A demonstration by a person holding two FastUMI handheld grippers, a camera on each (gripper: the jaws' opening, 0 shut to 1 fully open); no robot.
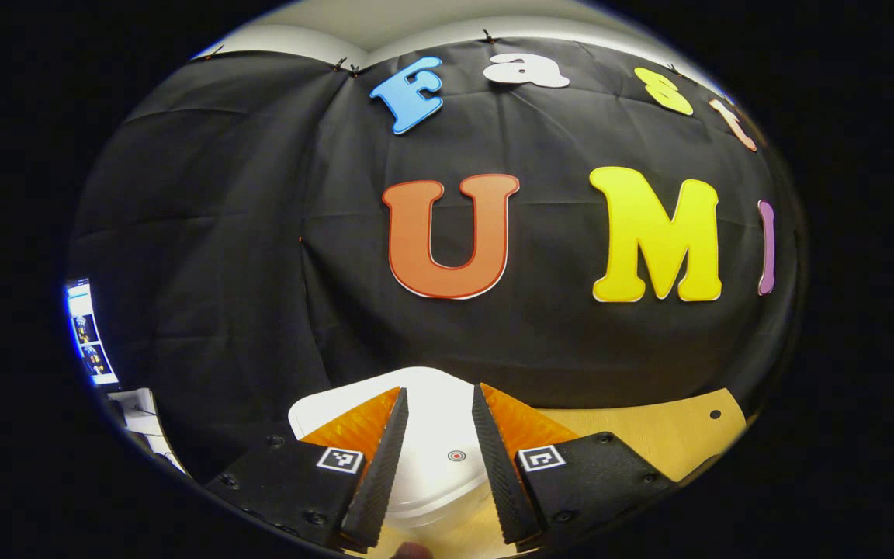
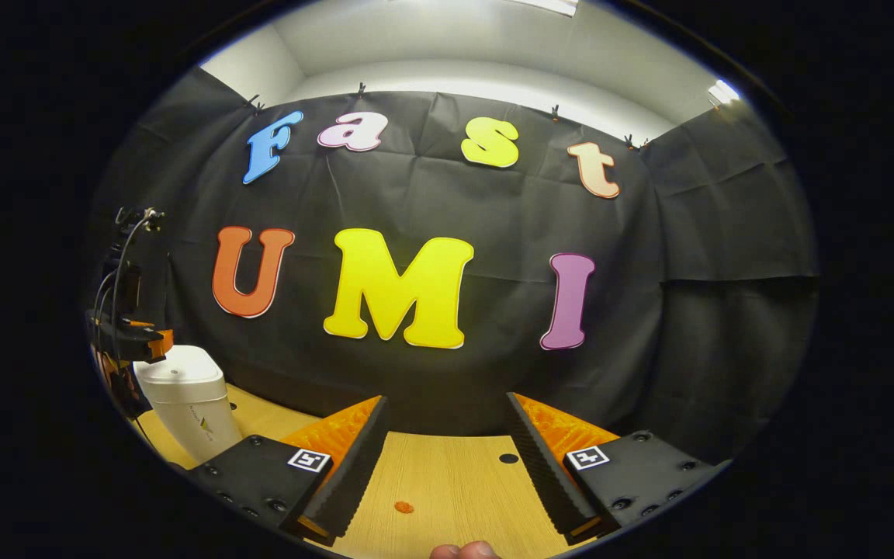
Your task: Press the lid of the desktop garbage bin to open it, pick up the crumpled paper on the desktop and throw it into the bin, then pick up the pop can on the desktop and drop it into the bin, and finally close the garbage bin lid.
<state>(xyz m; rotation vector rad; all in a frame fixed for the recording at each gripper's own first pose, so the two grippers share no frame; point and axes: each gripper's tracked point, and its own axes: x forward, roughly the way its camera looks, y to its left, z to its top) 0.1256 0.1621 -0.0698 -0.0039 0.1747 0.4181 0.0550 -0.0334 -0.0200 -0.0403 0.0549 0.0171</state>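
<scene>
In the left gripper view, the left gripper [image 1: 439,458] hangs just above the white garbage bin [image 1: 435,435], which lies directly ahead of and below its two fingers. The fingers stand apart, released, grasping nothing, and the bin's lid [image 1: 431,411] fills the gap between them. A small round red mark [image 1: 456,456], probably the spot to press, sits on the lid between the fingers, slightly toward the right one. The lid looks closed. Past the bin to the right runs the pale wooden surface [image 1: 649,435], with one dark round hole [image 1: 715,414] in it.

In the right gripper view, the right gripper [image 2: 447,458] hovers over bare wood, its fingers also spread wide and grasping nothing. The same single bin [image 2: 183,404] stands upright far off to this gripper's left, and the other gripper [image 2: 136,341] sits just above its lid. So the left gripper is much the nearer to the bin, and the opening press would seem to fall to it: a short move down onto the lid. Between the right gripper's fingers on the surface [image 2: 447,473] lie one small orange speck [image 2: 403,507] and one dark hole [image 2: 508,458].

Counted: one bin, two grippers. I cannot tell from either view where the crumpled paper or the pop can lies.
</scene>
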